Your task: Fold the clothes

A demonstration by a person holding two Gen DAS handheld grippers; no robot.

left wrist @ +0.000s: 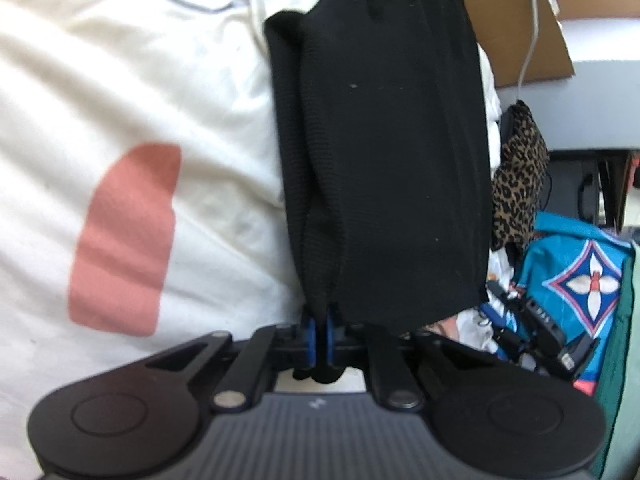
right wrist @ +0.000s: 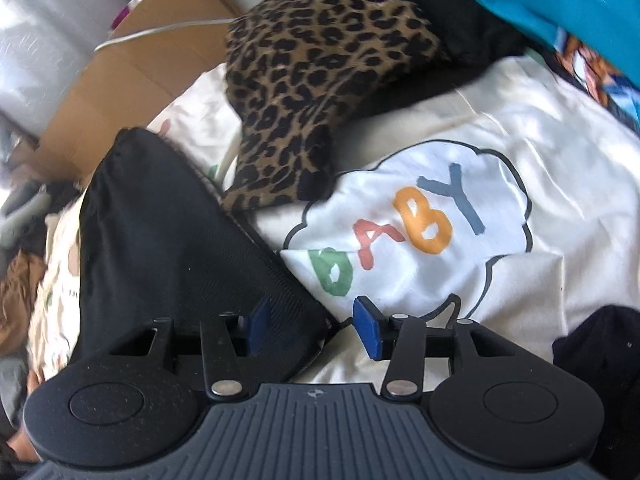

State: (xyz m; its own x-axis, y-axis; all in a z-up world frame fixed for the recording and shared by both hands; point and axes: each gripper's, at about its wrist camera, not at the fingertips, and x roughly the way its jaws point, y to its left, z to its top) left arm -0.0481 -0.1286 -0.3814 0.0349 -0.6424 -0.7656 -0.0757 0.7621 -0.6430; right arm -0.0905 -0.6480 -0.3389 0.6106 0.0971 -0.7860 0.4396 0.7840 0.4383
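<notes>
The black garment [left wrist: 380, 152] lies doubled into several layers on the cream bedding [left wrist: 132, 80], which carries everything here; the doubled layers show at the garment's near left edge in the left wrist view. The left gripper [left wrist: 319, 338] is clenched on a bunched fold of this edge, its blue pads pressed together with cloth between them. Judged from the grip, the hold serves to keep the stacked layers aligned while the piece is carried or laid.

The right gripper [right wrist: 310, 326] is released: its blue pads stand well apart, with nothing between them. It hovers at the garment's right edge [right wrist: 180, 240], the left pad over black cloth, the right pad over the "BABY" print [right wrist: 408, 228] on the bedding. This position suits either pinching that edge for another fold or a release just made; the views do not settle which.

Beyond the garment lies a leopard-print item [right wrist: 320, 80], touching the bedding. Further out stand a cardboard box [right wrist: 132, 80] and a teal patterned cloth [left wrist: 580, 272]
</notes>
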